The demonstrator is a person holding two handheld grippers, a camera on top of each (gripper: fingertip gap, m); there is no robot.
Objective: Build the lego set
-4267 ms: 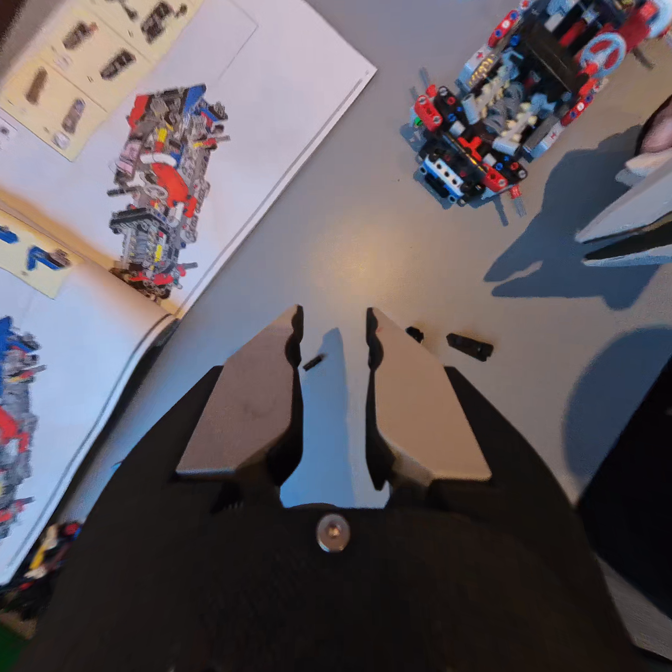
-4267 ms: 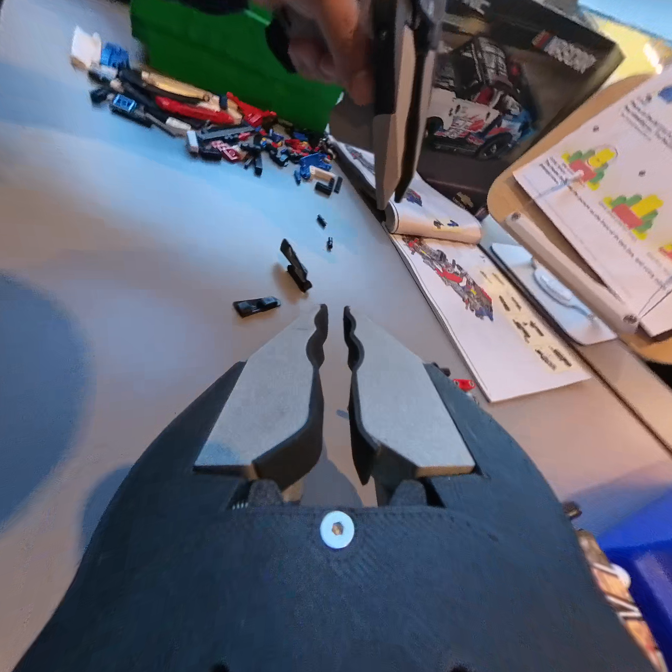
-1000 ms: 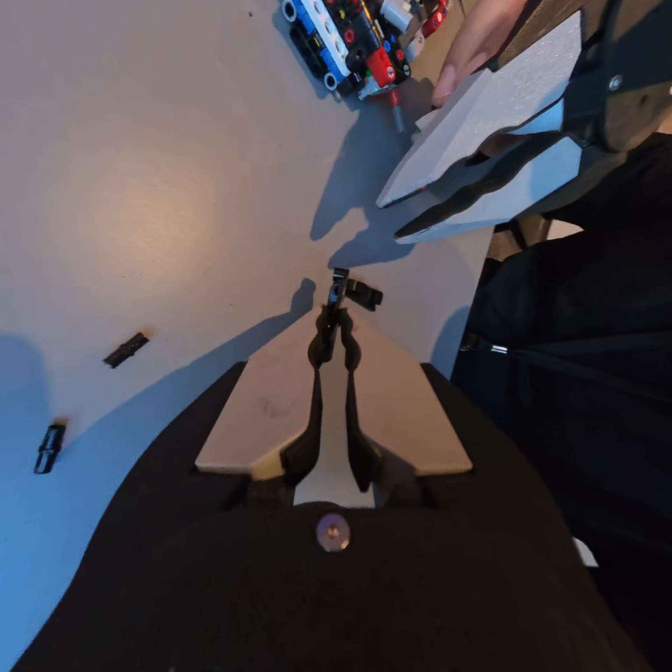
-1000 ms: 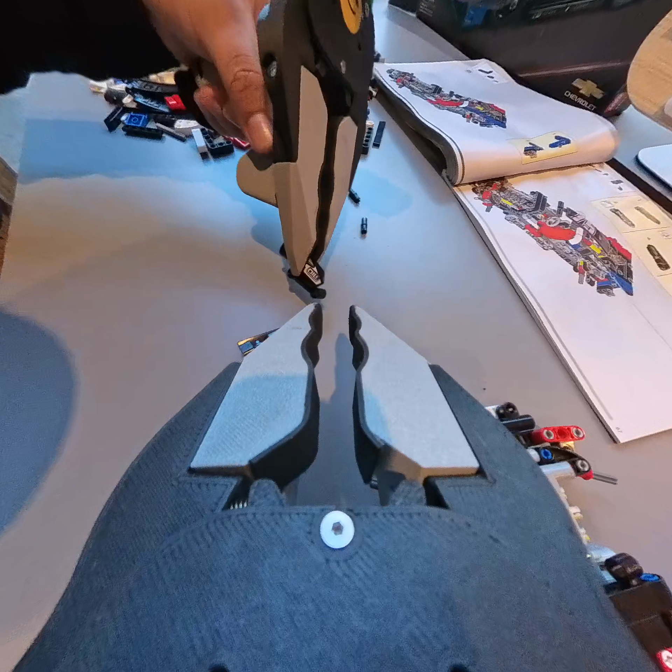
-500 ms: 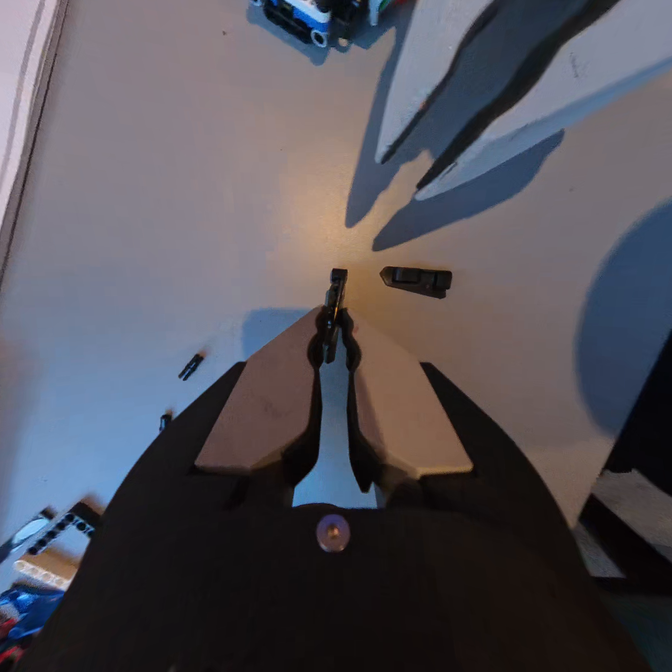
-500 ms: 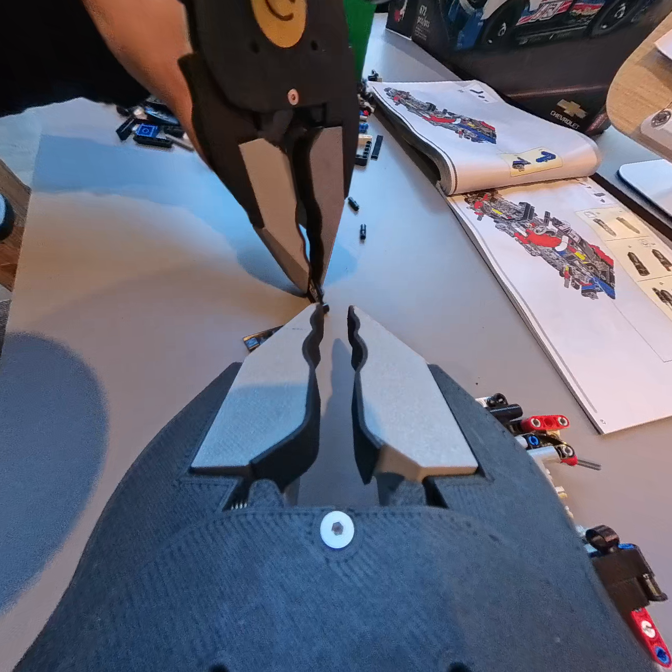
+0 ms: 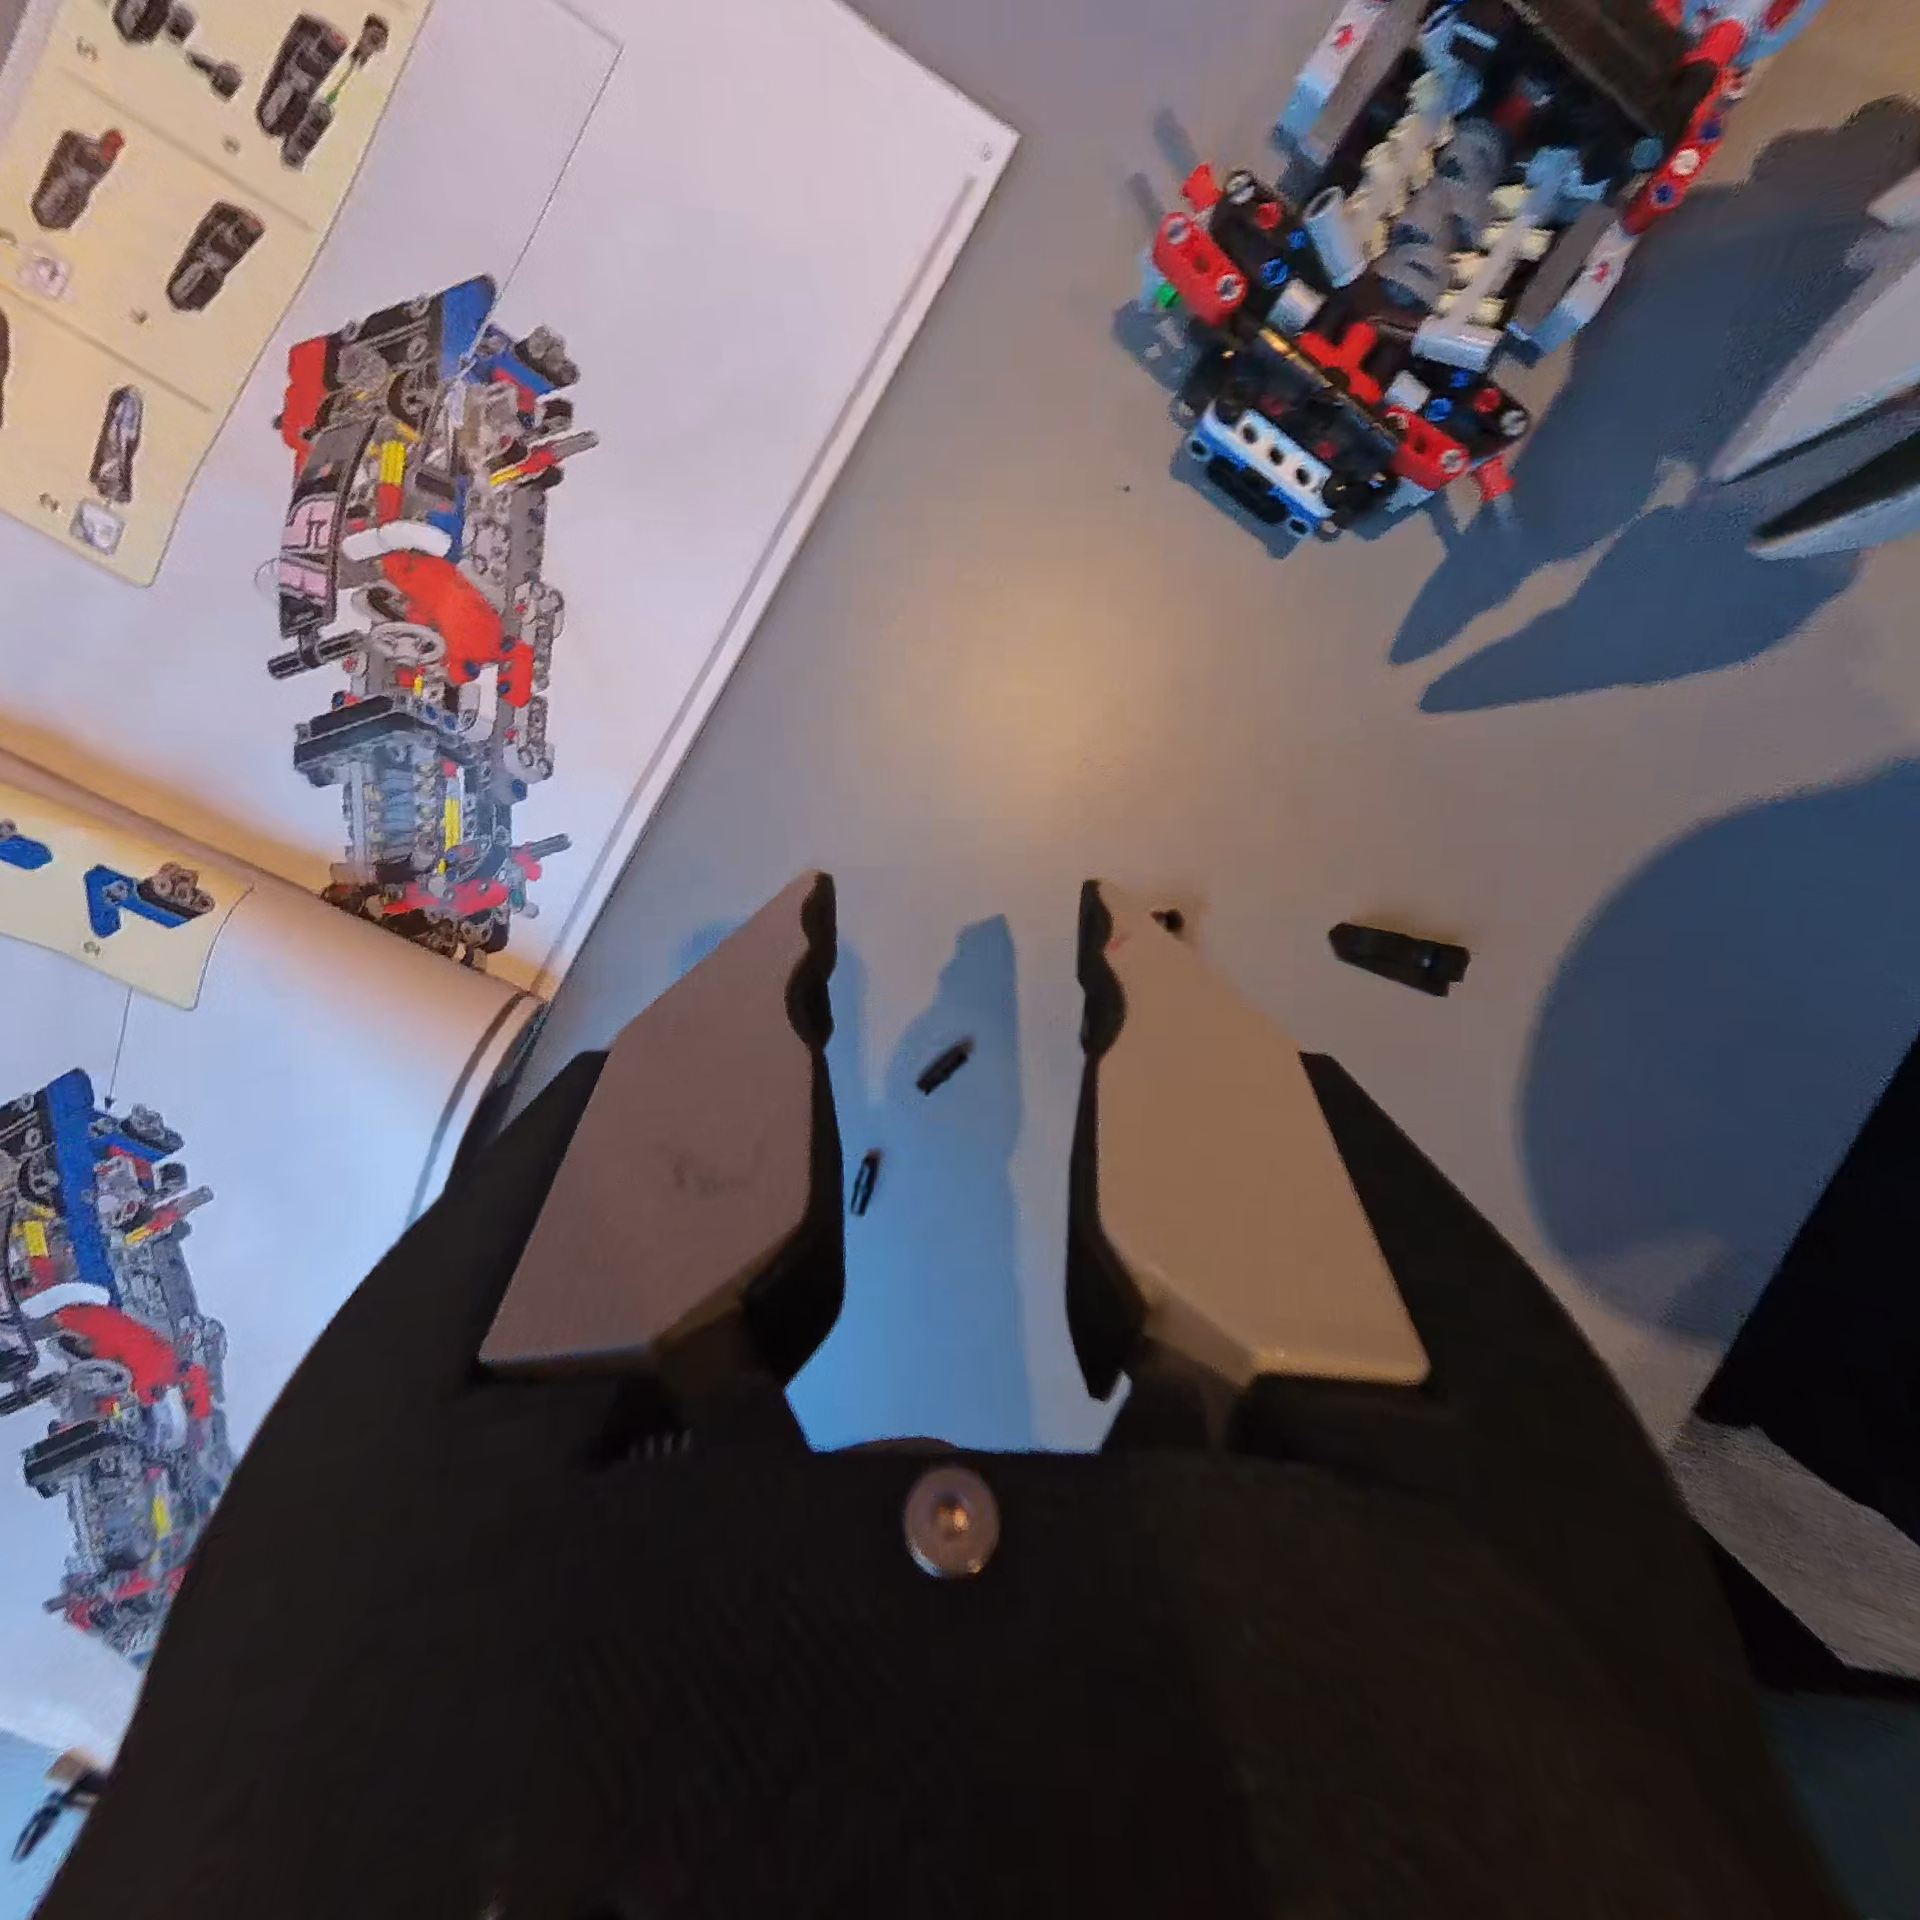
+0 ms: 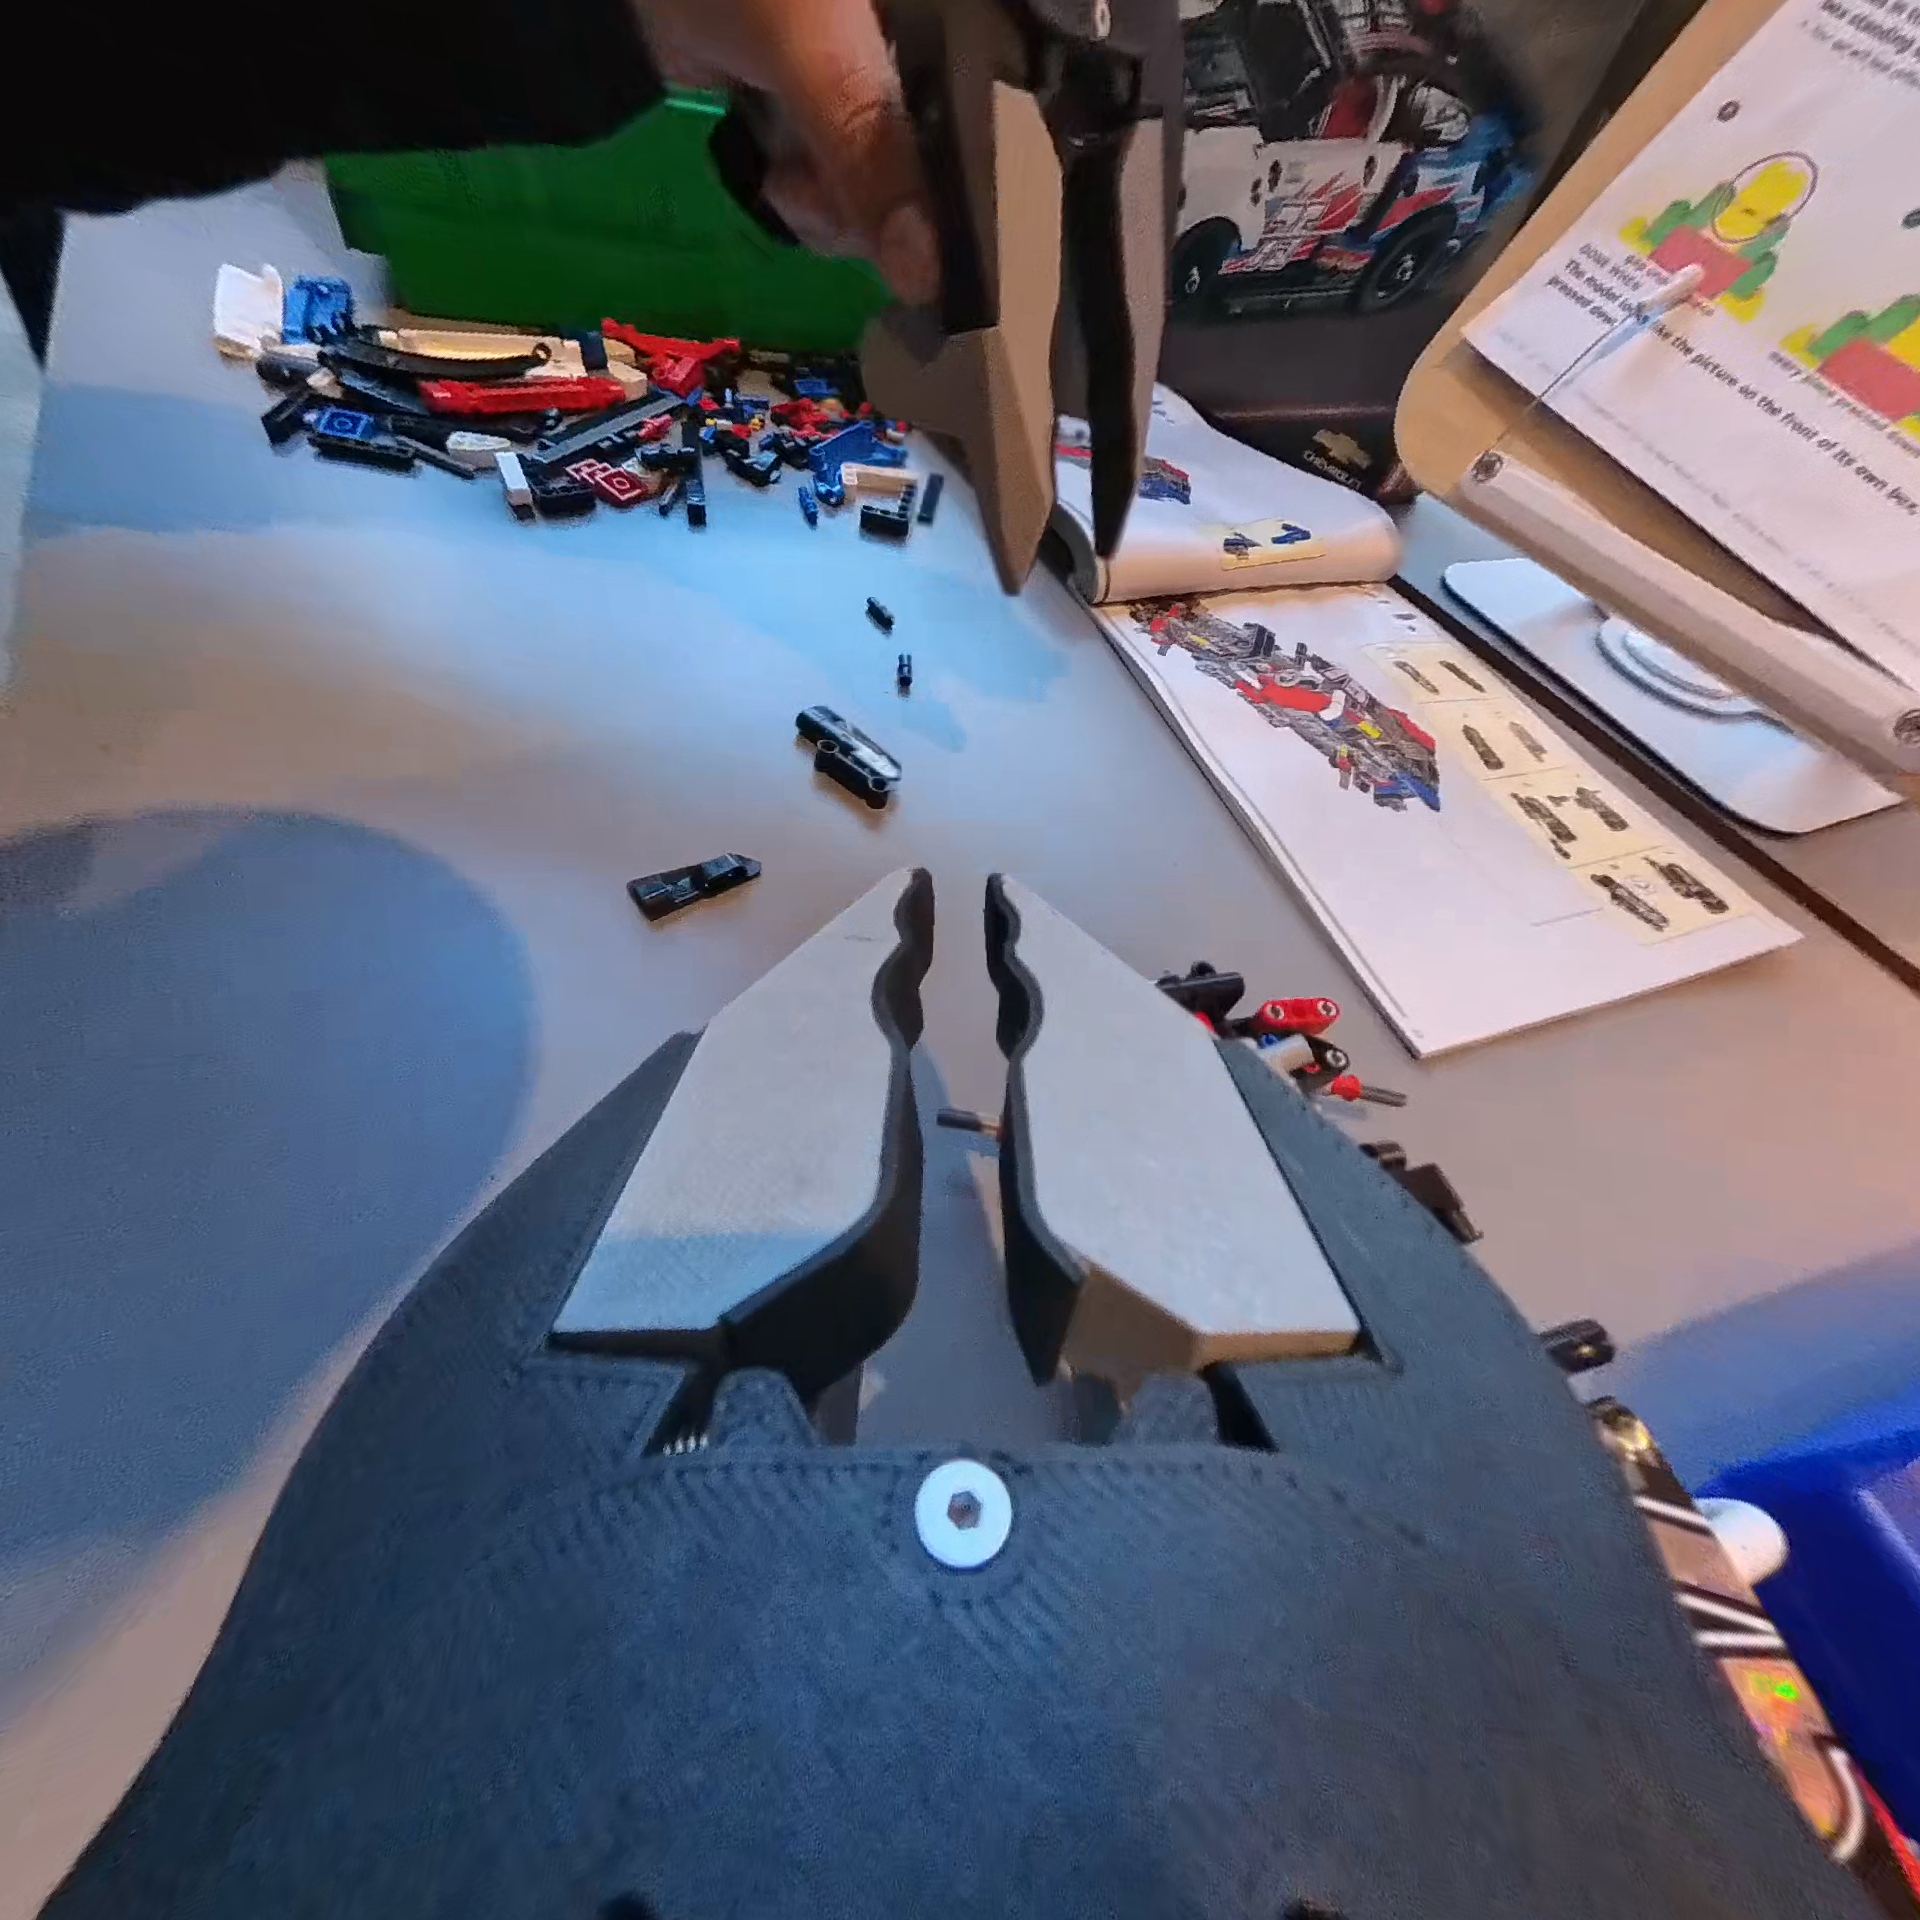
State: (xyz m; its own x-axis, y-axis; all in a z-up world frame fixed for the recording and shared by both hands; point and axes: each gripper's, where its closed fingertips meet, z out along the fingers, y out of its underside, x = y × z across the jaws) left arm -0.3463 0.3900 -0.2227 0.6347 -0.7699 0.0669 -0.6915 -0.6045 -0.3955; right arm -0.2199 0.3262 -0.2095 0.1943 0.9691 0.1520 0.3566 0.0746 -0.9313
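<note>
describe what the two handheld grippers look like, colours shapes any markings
Both share one design. The left gripper has a black ribbed plastic body, a silver screw at its centre and two flat tan-grey fingers with wavy black inner edges, tapering to points. The right gripper looks dark grey-blue with grey fingers and a white hex screw. A dark sleeve shows above.

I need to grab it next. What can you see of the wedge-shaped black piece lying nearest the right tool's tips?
The black piece is a small elongated plastic part, tapered to a point at one end, with moulded recesses on its glossy top. It lies flat on the grey table, apart from other pieces, untouched by either tool.
</note>
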